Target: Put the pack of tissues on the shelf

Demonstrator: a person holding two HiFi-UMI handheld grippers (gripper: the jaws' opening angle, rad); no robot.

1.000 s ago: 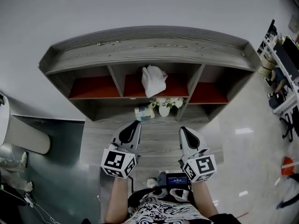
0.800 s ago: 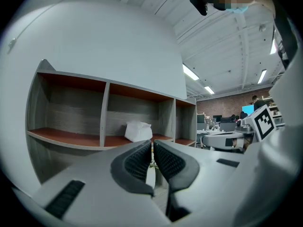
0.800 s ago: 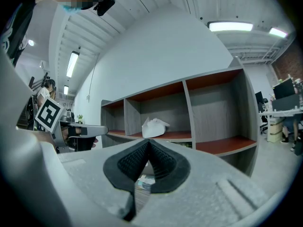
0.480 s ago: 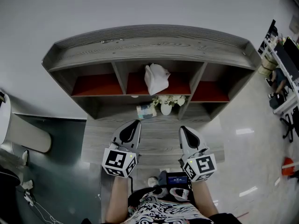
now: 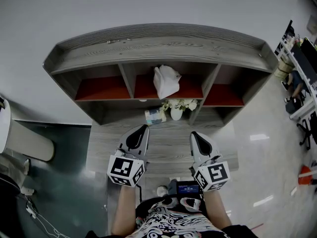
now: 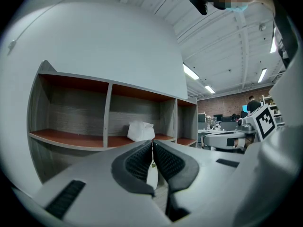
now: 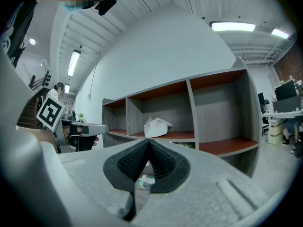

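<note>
The pack of tissues (image 5: 155, 116) is a small greenish packet lying on the grey wooden desk (image 5: 168, 148), under the shelf's middle bay. It also shows below the right jaws (image 7: 143, 182). The shelf (image 5: 163, 48) has three bays with red floors. My left gripper (image 5: 144, 128) hovers over the desk just short of the pack, shut, with nothing between its jaws (image 6: 152, 142). My right gripper (image 5: 193, 135) is level with it on the right, also shut and empty (image 7: 149, 142).
A crumpled white bag (image 5: 166, 81) sits in the shelf's middle bay (image 6: 140, 130). A white vase of flowers (image 5: 176, 111) stands right of the tissue pack. The left bay (image 5: 101, 88) and right bay (image 5: 223, 95) hold nothing. Office desks and a person are far off on the right.
The head view has shifted slightly, so the shelf sits a little higher in the frame. Both grippers stay side by side over the desk, shut.
</note>
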